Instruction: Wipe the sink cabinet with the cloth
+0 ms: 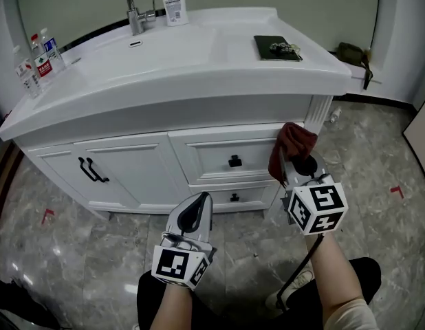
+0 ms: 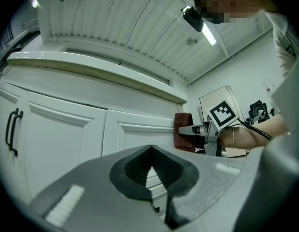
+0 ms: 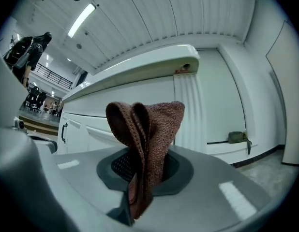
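Note:
The white sink cabinet (image 1: 130,167) fills the head view, with two doors at the left and two drawers at the right. A dark red cloth (image 1: 293,145) sticks up from my right gripper (image 1: 289,163), which is shut on it in front of the upper drawer's (image 1: 223,158) right end, near the fluted corner post. Whether the cloth touches the cabinet I cannot tell. In the right gripper view the folded cloth (image 3: 149,129) rises from between the pads. My left gripper (image 1: 201,199) hangs lower, before the bottom drawer, shut and empty. The left gripper view shows the cloth (image 2: 183,132) against the drawer front.
On the countertop stand a faucet (image 1: 130,5), a soap bottle (image 1: 174,7), water bottles (image 1: 40,57) at the left and a dark notebook with keys (image 1: 276,47) at the right. A bag (image 1: 353,55) lies by the right wall. The grey marble floor carries red tape marks (image 1: 47,215).

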Action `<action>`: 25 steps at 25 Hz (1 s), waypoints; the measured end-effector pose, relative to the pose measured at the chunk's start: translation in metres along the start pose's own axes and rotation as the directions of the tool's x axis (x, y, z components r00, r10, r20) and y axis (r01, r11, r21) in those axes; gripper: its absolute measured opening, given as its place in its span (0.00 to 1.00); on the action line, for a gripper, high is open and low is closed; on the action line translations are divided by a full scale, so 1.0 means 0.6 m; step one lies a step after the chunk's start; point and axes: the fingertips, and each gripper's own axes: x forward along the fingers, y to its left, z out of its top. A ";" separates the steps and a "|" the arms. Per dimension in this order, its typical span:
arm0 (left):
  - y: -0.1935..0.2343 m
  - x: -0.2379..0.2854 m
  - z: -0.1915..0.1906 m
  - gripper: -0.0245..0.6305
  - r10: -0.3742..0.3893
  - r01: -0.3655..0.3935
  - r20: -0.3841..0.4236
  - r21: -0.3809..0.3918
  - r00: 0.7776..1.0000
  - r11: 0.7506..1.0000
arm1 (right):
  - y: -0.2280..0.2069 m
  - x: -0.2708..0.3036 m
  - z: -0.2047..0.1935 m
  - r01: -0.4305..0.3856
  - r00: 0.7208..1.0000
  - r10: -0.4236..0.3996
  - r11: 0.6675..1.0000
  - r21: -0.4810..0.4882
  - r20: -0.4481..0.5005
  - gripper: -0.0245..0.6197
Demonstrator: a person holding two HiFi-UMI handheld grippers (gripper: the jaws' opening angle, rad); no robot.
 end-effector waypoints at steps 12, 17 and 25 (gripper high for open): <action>0.025 -0.024 -0.004 0.04 0.030 -0.030 -0.018 0.016 0.999 0.999 | 0.098 0.003 -0.006 -0.077 0.997 0.074 0.992 0.101 0.033 0.16; 0.074 -0.057 -0.002 0.04 0.083 -0.082 -0.019 0.032 0.996 0.996 | 0.239 0.043 -0.015 -0.225 0.974 0.222 0.971 0.081 0.048 0.16; 0.134 -0.106 -0.017 0.04 0.162 -0.161 -0.048 0.031 0.986 0.986 | 0.368 0.116 -0.072 -0.338 0.940 0.339 0.940 0.045 -0.021 0.16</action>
